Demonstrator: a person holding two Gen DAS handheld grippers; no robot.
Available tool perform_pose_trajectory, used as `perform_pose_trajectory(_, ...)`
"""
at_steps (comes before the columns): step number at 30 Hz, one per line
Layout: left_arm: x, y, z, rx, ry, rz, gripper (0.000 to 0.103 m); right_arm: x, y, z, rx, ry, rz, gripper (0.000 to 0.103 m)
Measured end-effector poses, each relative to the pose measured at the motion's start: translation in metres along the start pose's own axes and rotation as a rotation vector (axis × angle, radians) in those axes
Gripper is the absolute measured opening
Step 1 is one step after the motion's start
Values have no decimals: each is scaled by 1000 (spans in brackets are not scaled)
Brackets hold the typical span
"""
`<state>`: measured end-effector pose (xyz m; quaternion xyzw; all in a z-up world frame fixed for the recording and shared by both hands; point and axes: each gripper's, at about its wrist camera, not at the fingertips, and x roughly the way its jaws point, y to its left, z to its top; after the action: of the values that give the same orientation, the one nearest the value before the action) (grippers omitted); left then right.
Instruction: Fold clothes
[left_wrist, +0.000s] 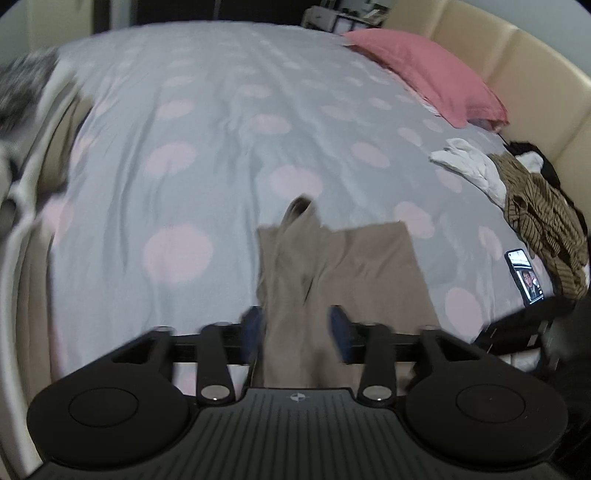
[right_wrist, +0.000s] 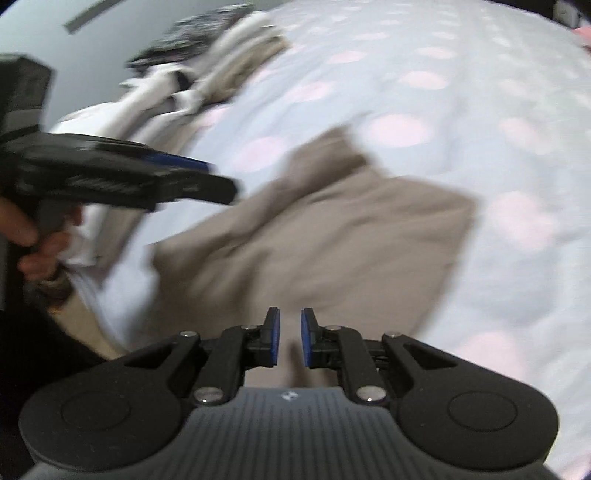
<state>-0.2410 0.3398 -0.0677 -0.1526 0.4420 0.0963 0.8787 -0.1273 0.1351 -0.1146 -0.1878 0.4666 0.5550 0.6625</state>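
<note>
Left gripper (left_wrist: 299, 334): jaws wide apart, a ridge of the tan garment (left_wrist: 343, 266) standing up between them, blue pads (left_wrist: 341, 334) blurred; whether either pad touches the cloth cannot be told. Right gripper (right_wrist: 290, 338): jaws nearly together, a narrow gap left, tan cloth seen through the gap below, no clear grip on it.

Just ahead of both jaws: tan garment spread partly folded on the grey bedsheet (left_wrist: 207, 122) with pink dots. In the right wrist view, left of the jaws: the other gripper seen side-on, held by a hand (right_wrist: 35, 236).

Farther, right of the left jaws: a phone (left_wrist: 525, 276) with lit screen, a striped brown garment (left_wrist: 543, 218), a white garment (left_wrist: 469, 166). Far left: a blurred heap of pale clothes (right_wrist: 221, 70). Farthest, to the right: a pink pillow (left_wrist: 424, 74) against a cream headboard (left_wrist: 517, 51).
</note>
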Motion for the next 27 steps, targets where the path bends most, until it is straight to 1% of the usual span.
perform_pose_trajectory(1, 5, -3, 7, 18, -8, 10, 55, -4, -11, 6, 4, 4, -37, 26)
perform_pose_trajectory(2, 9, -5, 13, 28, -13, 17, 55, -6, -23, 11, 12, 2, -67, 30)
perform_pose_trajectory(4, 20, -5, 22, 28, -17, 22, 55, -12, -44, 20, 34, -12, -103, 30)
perform_pose_trajectory(8, 41, -1, 37, -2, -44, 11, 55, -13, -82, 34, 108, -59, -129, 30)
perform_pose_trajectory(12, 60, 9, 44, -69, -45, 0, 53, 1, -112, 43, 223, -79, -100, 32)
perform_pose_trajectory(14, 68, 15, 45, -98, -39, -3, 51, 14, -118, 47, 268, -73, -82, 35)
perform_pose_trajectory(16, 75, 22, 46, -126, -36, -8, 49, 27, -125, 52, 314, -68, -64, 42)
perform_pose_trajectory(17, 79, 25, 45, -141, -32, -17, 48, 33, -128, 54, 338, -64, -53, 42)
perform_pose_trajectory(18, 82, 28, 45, -156, -28, -25, 42, 39, -129, 55, 368, -59, -31, 42)
perform_pose_trajectory(19, 85, 30, 44, -168, -24, -33, 32, 43, -131, 55, 399, -51, -12, 41)
perform_pose_trajectory(20, 87, 31, 43, -176, -17, -43, 26, 47, -134, 55, 430, -46, 0, 30)
perform_pose_trajectory(21, 88, 33, 43, -179, -13, -43, 11, 46, -135, 55, 444, -52, 2, 19)
perform_pose_trajectory(22, 88, 34, 43, -182, -13, -34, 2, 46, -136, 56, 458, -57, 5, 9)
perform_pose_trajectory(24, 87, 37, 43, -189, -14, -16, 2, 44, -136, 57, 466, -74, -3, 9)
perform_pose_trajectory(27, 90, 45, 41, -214, 5, 9, 1, 46, -132, 57, 418, -84, -39, 8)
